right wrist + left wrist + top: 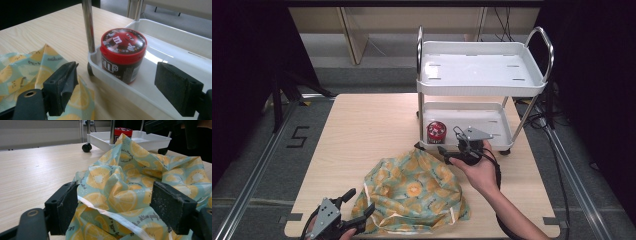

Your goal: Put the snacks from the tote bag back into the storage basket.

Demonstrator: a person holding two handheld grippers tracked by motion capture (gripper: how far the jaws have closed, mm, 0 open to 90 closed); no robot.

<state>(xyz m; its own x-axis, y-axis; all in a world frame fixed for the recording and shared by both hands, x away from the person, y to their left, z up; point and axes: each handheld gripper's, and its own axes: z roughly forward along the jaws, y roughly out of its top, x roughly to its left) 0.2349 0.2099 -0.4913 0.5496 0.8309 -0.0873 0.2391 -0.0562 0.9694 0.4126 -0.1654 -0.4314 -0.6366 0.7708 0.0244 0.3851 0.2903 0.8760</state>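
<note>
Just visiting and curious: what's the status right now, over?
Left gripper open at lemon-print bag. Right gripper open, facing red-lidded candy tub in cart's lower tray. Cart post beside tub.

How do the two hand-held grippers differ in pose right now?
The left hand-held gripper sits at the table's near edge, jaws open around the lemon-print bag's hem. The right hand-held gripper is farther forward, open towards the red-lidded candy tub on the cart's lower tray. Neither grips anything.
</note>
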